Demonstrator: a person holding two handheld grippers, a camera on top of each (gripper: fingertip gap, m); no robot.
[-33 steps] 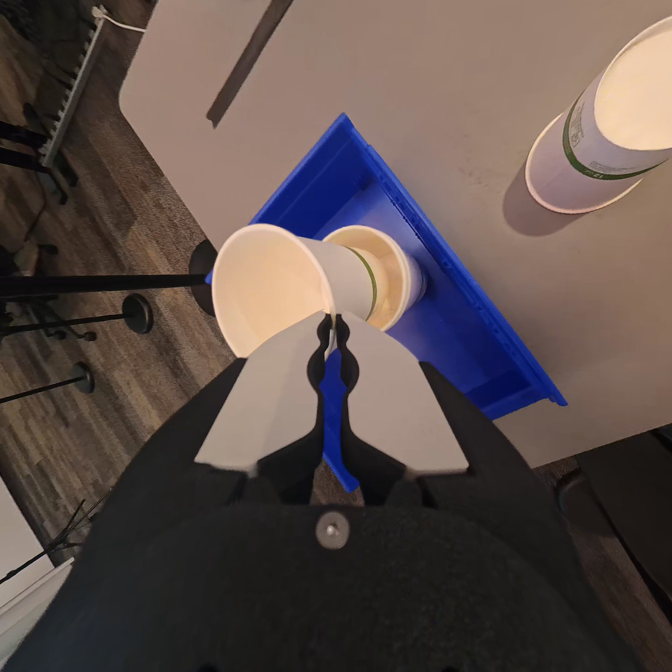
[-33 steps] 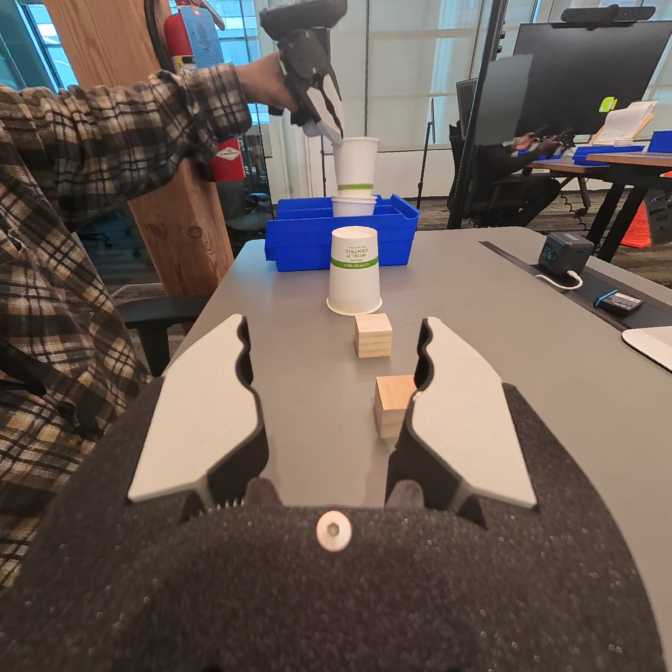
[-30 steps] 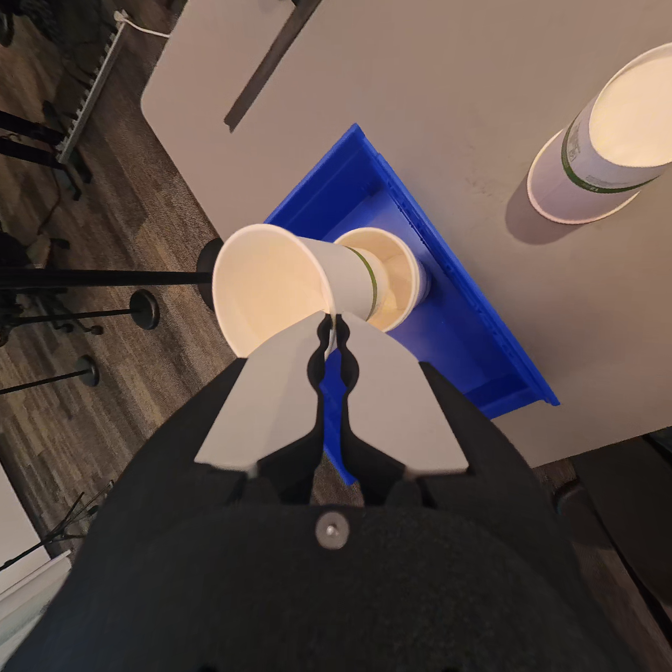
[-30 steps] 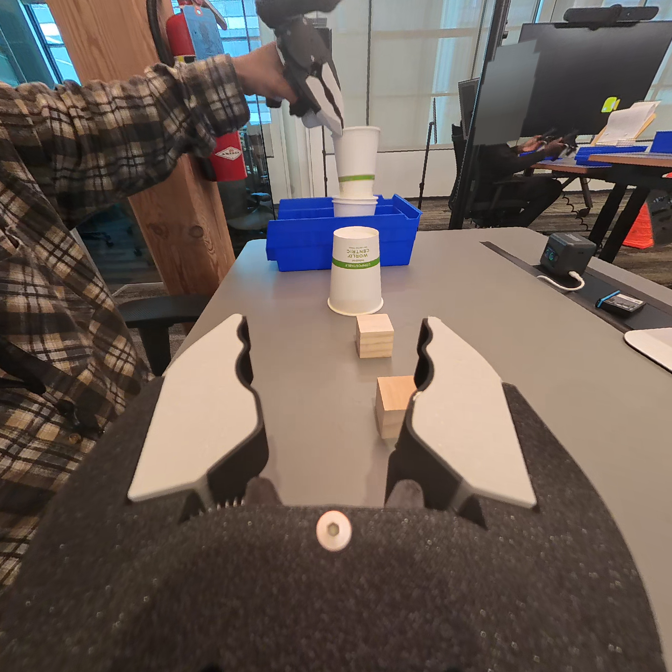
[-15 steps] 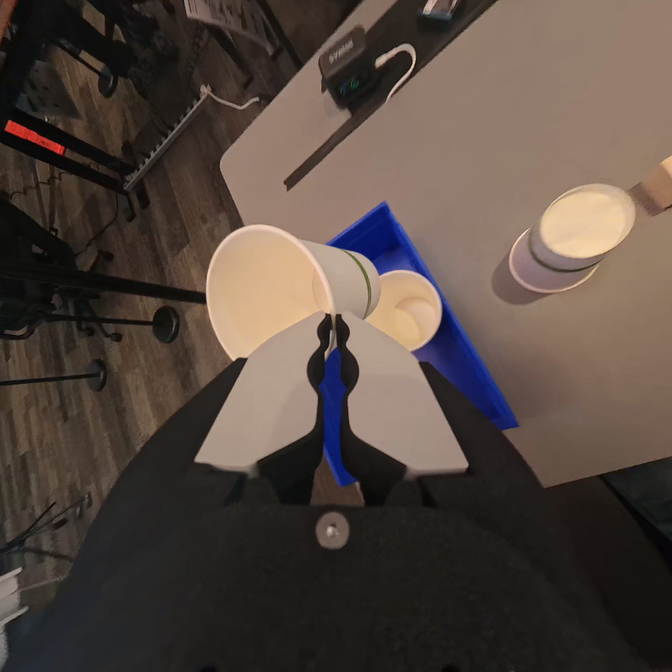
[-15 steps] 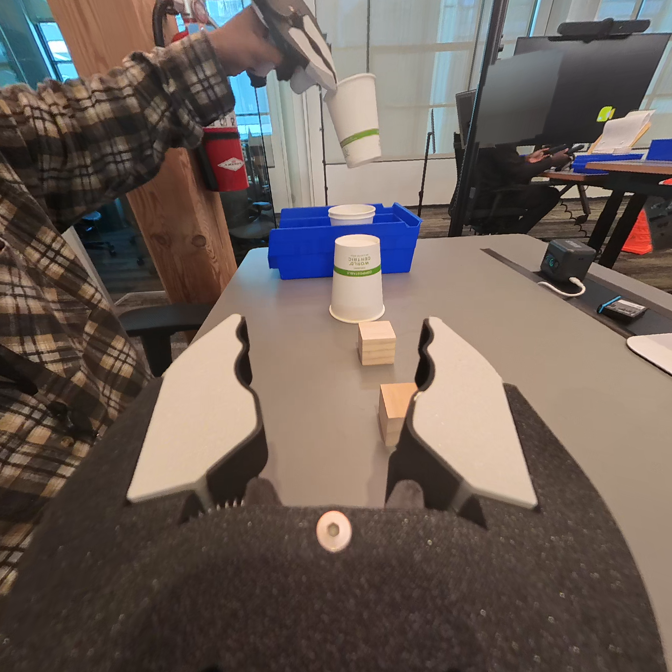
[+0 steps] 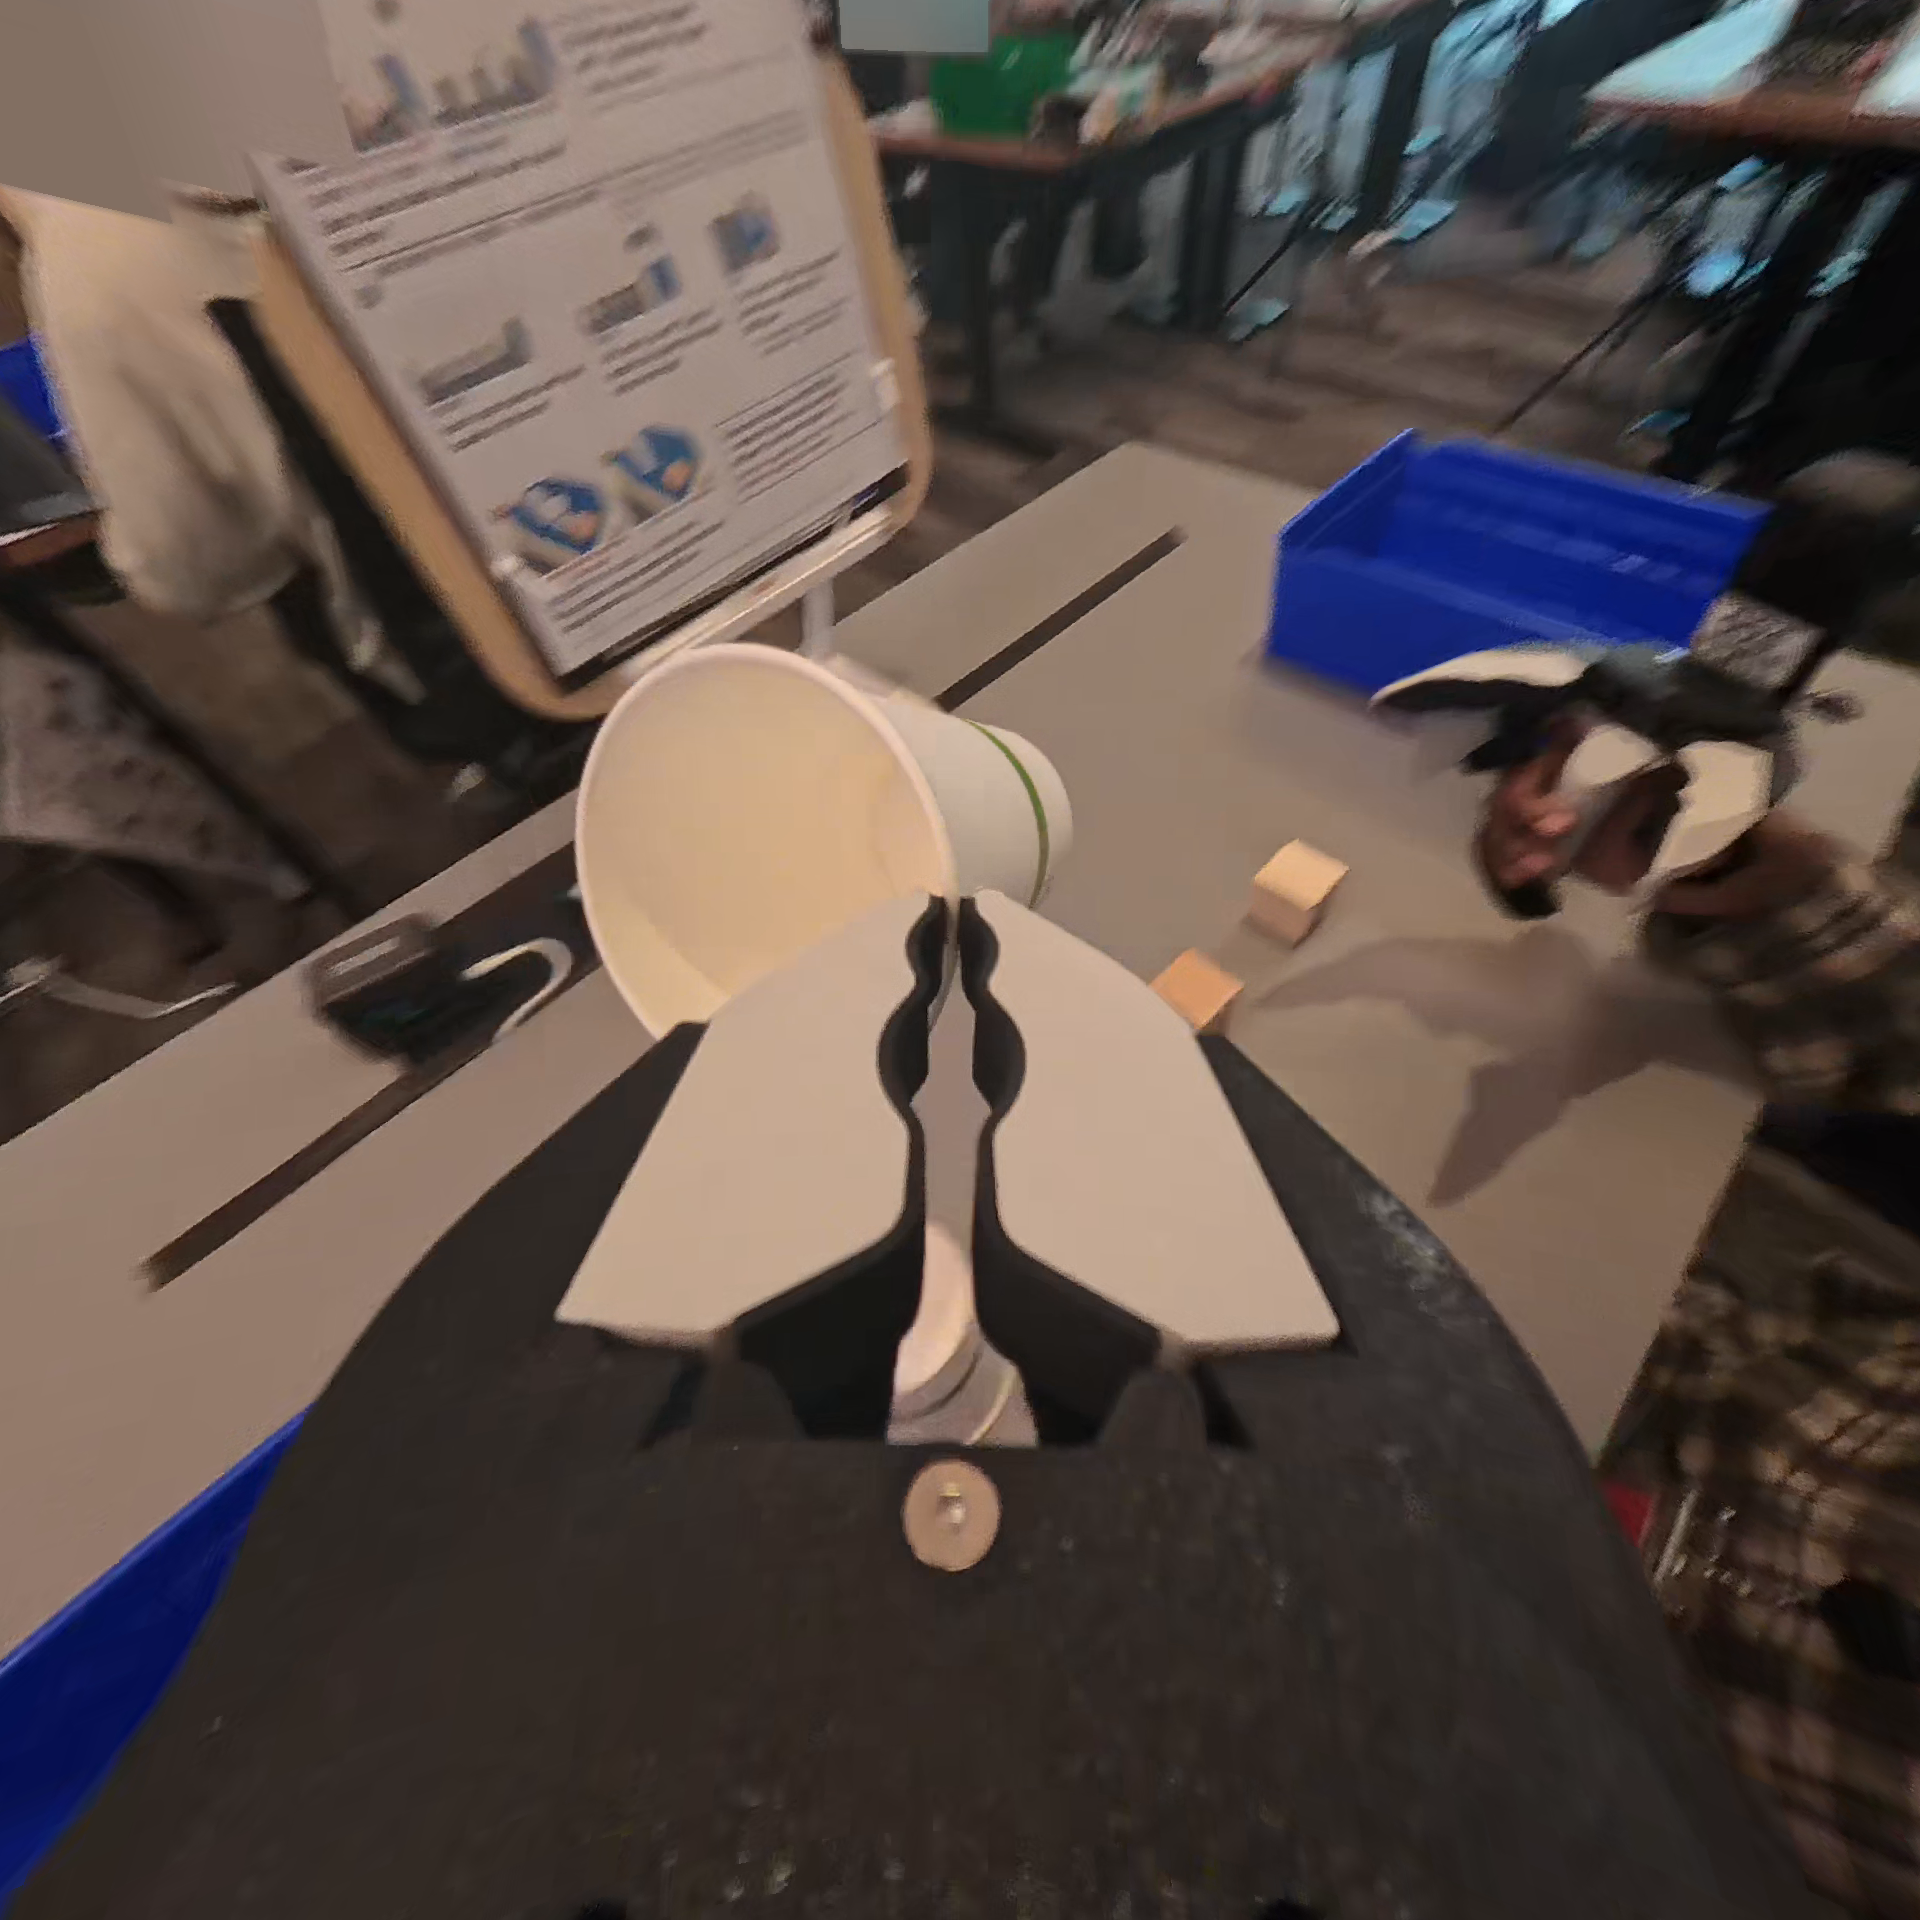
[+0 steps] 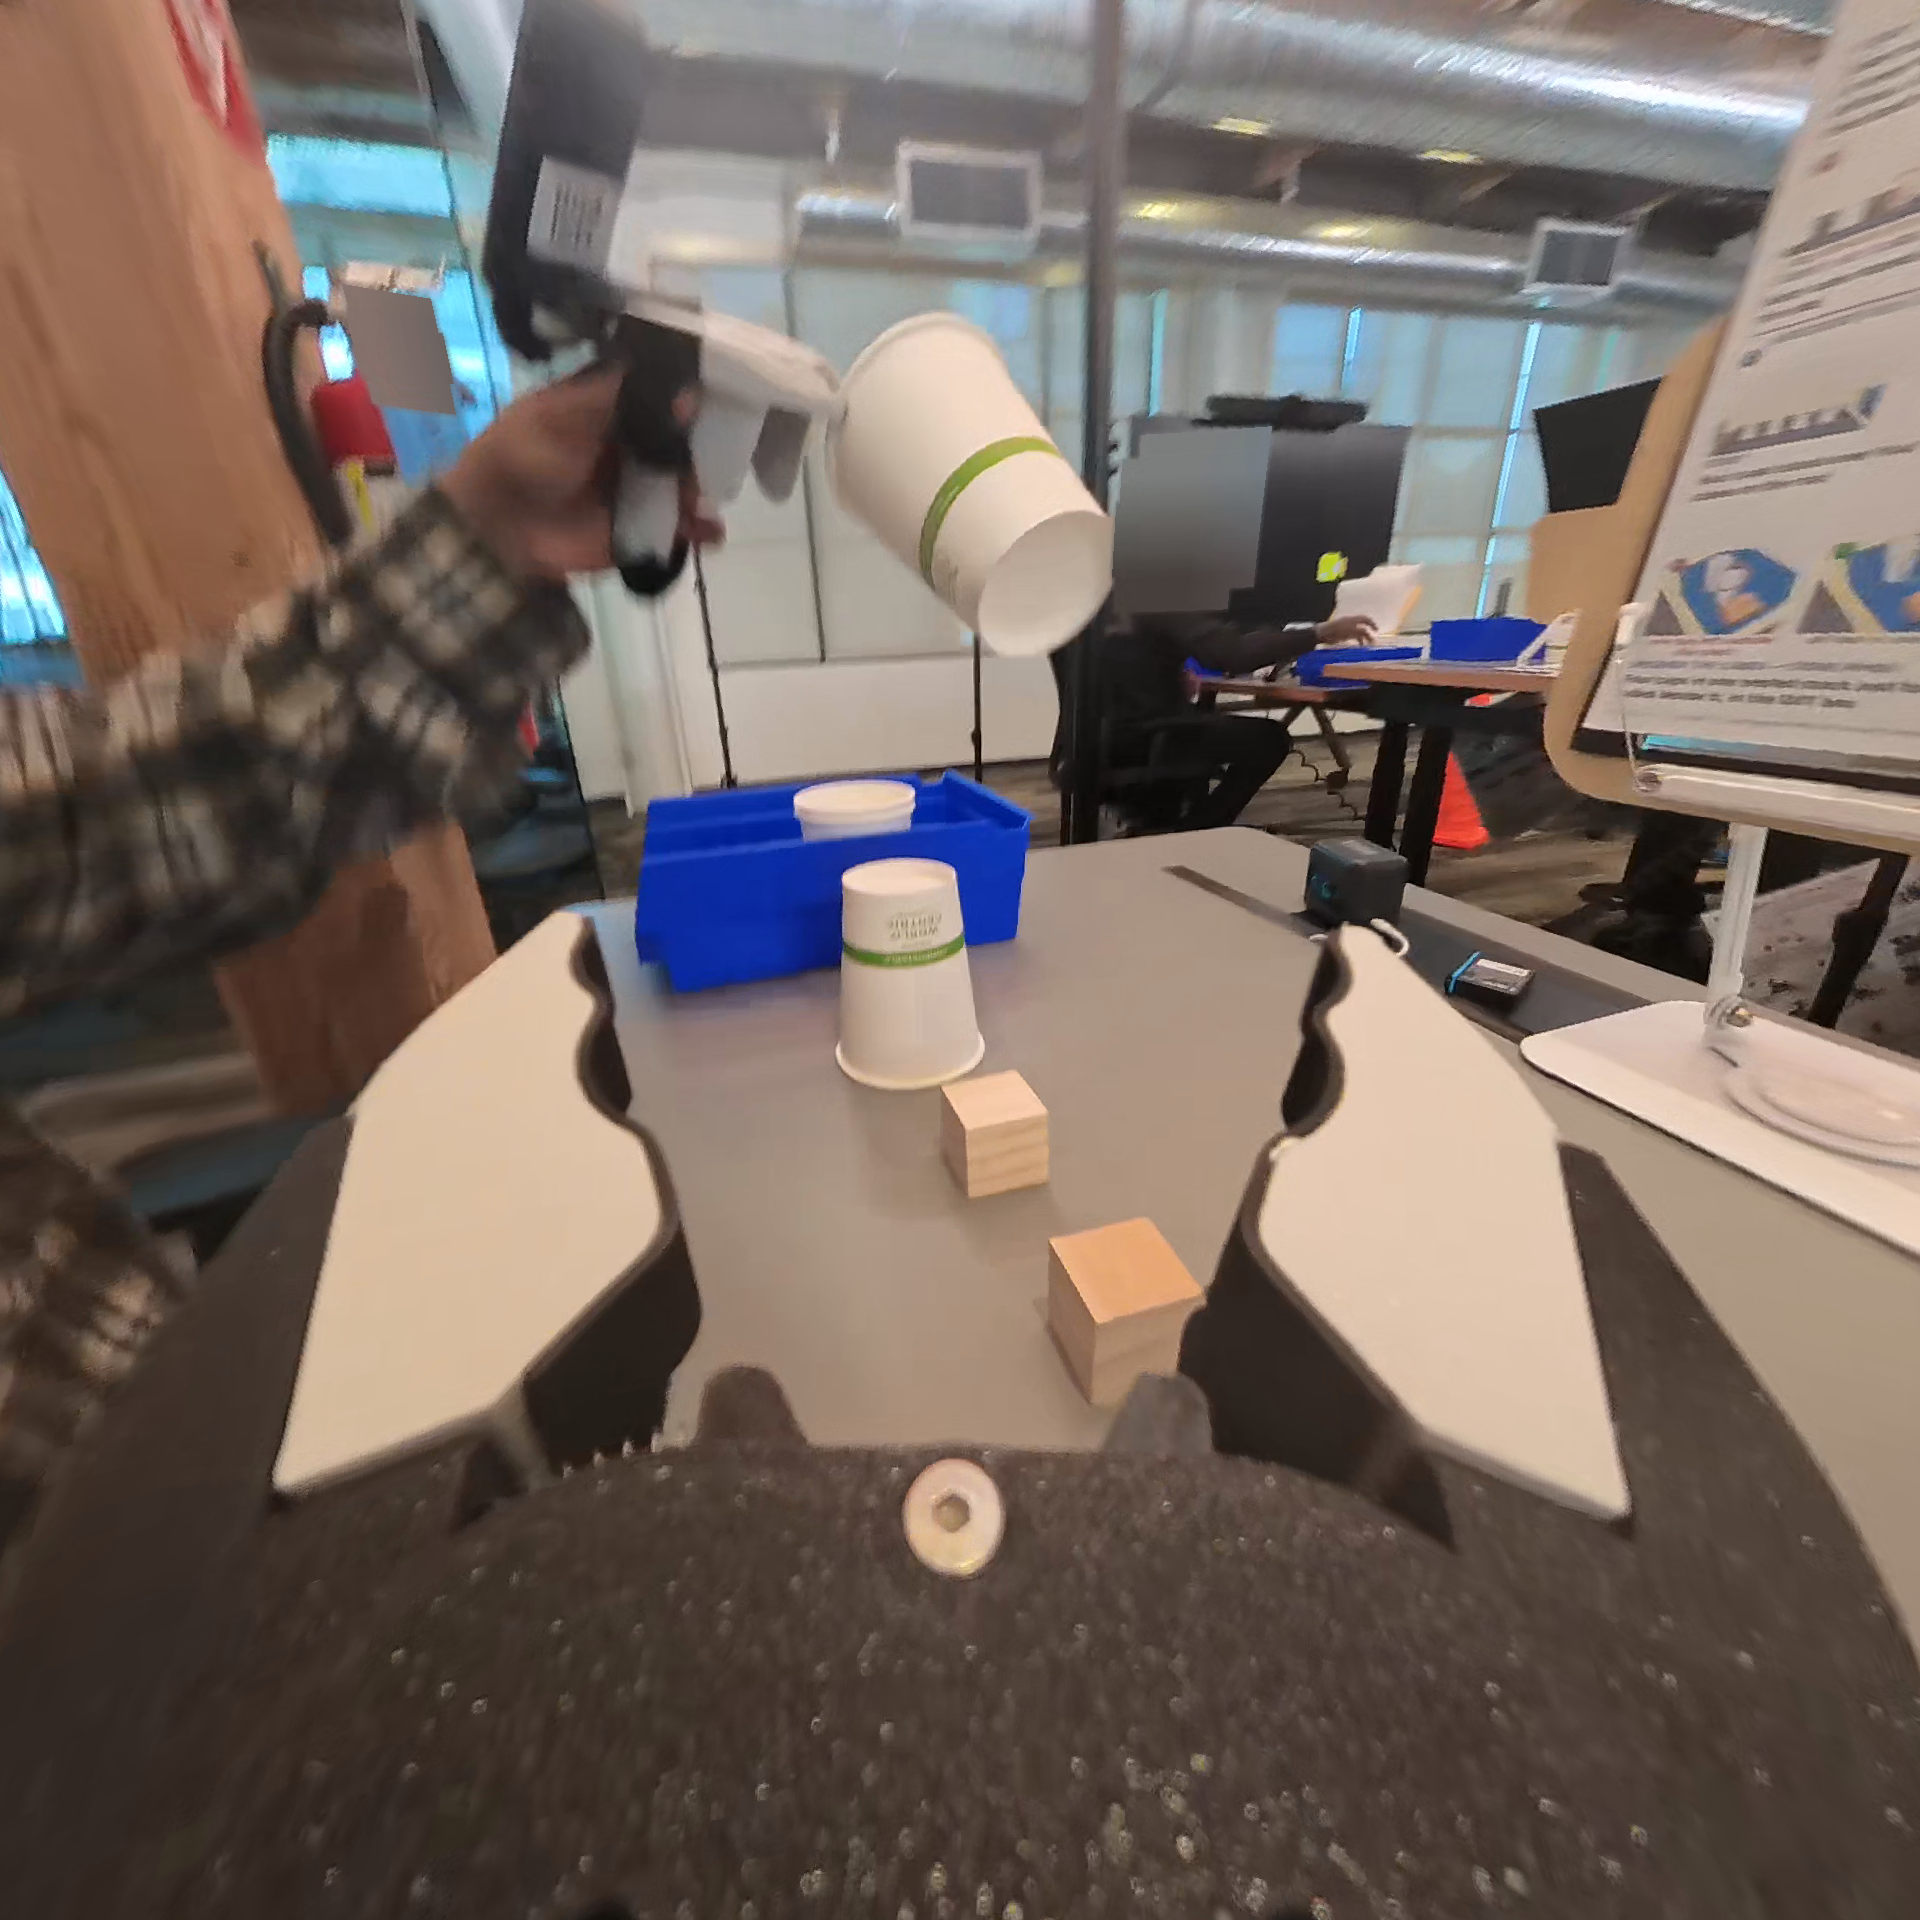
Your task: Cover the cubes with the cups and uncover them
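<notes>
Altogether three cups: left hand-held gripper (image 7: 948, 914) pinching one cup (image 7: 790, 831), right hand-held gripper (image 8: 956, 1049) spread; two cubes (image 8: 994, 1132) bare

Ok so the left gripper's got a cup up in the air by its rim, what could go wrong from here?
The left gripper pinches only the thin rim of the paper cup, which hangs tilted, so it may slip or crumple. The two wooden cubes sit close together beside the upside-down cup; lowering the held cup could knock a neighbour.
</notes>
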